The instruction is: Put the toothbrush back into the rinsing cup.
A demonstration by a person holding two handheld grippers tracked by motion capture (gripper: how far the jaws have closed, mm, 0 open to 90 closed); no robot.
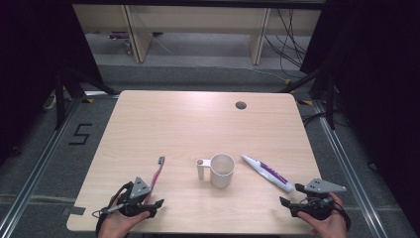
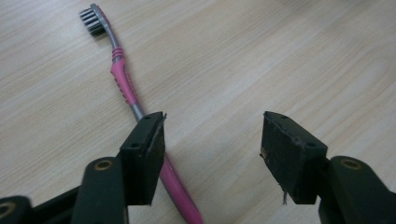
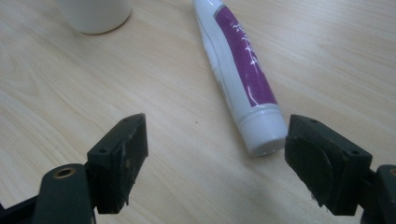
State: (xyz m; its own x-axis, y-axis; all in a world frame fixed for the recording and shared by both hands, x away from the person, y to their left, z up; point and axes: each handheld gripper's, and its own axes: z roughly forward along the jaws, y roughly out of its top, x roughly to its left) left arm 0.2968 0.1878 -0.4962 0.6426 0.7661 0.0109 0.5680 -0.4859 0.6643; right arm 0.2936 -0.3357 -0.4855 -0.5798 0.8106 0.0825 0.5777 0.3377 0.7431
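Observation:
A pink and grey toothbrush (image 1: pixel 157 174) lies on the wooden table (image 1: pixel 198 119), bristles pointing away from me. In the left gripper view the toothbrush (image 2: pixel 122 79) runs under the left jaw of my left gripper (image 2: pixel 212 140), which is open with bare table between its jaws. A white mug (image 1: pixel 221 170) stands upright at the table's middle. To its right lies a white and purple toothpaste tube (image 1: pixel 267 172). My right gripper (image 3: pixel 215 144) is open, and the capped end of the tube (image 3: pixel 240 65) lies just inside its right jaw, untouched. In the high view my left gripper (image 1: pixel 148 204) and right gripper (image 1: pixel 292 202) sit near the front edge.
A round cable hole (image 1: pixel 240 105) sits near the table's far right edge. The base of the mug (image 3: pixel 95 11) is at the top left of the right gripper view. Grey floor, desk legs and cables lie beyond the table.

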